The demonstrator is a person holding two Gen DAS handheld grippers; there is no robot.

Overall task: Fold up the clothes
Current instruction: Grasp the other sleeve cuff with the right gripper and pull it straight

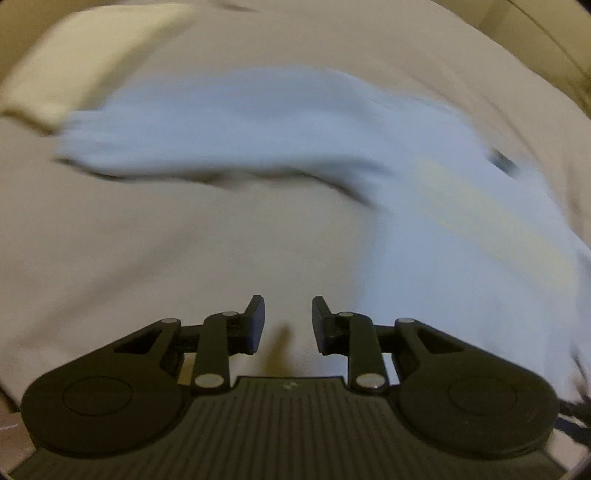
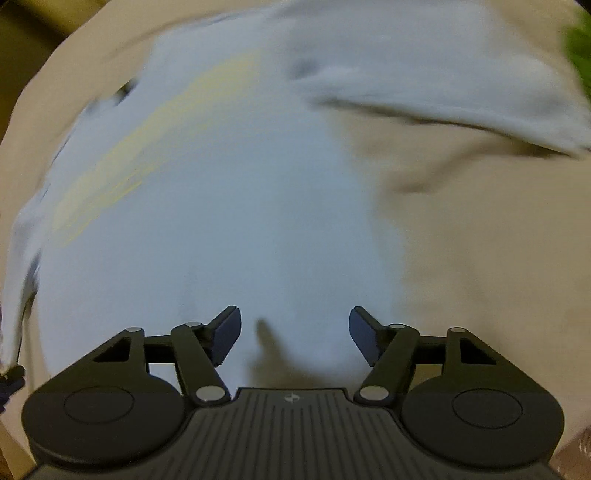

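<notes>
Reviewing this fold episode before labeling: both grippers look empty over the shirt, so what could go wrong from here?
1. Both views are motion-blurred, so the light blue shirt's edges are hard to locate; a grasp may miss the hem.
2. The left gripper is open over the bare beige sheet, beside the shirt; closing there would likely pinch sheet instead.
3. The right gripper is open above mid-fabric; grabbing there could bunch several layers.

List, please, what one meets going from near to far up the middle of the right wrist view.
The open black right gripper, nothing between its fingers → the blurred pale blue garment with a faint yellow print → its long sleeve, stretched to the right → the beige bed sheet beyond.
</notes>
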